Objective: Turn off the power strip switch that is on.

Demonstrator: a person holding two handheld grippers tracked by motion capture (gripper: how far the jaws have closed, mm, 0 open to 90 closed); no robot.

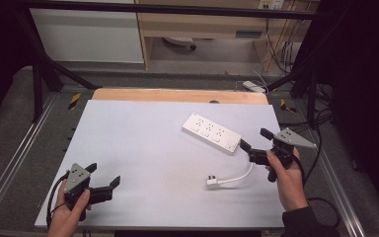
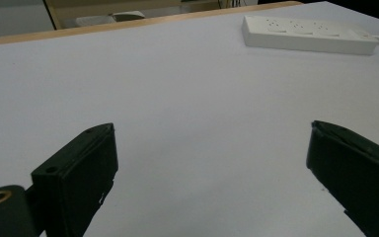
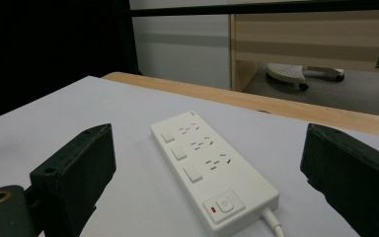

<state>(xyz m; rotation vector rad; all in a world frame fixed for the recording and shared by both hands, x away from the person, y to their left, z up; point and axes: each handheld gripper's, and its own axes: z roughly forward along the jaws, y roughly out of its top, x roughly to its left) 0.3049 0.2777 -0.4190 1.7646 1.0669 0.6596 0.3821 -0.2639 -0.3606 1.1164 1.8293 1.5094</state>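
On the right half of the tabletop (image 1: 143, 148), toward the far side: one power strip (image 1: 211, 133), white hard plastic, flat rectangular block with rounded corners, smooth matte face, set diagonally. It carries three socket groups with rocker switches and a main button with a red light at the near end. Its cord (image 1: 240, 176), white and rubbery, curves to a loose plug (image 1: 212, 182) lying unplugged on the near right.

Right gripper (image 1: 255, 144): just beside the strip's near end, black blocky fingers spread wide, holding nothing. Left gripper (image 1: 104, 177): near left, well apart, fingers likewise wide and empty.

Tabletop: pale, smooth sheet over a wooden board.

Progress, as judged: nothing grasped yet; strip and plug untouched, all handling remains.
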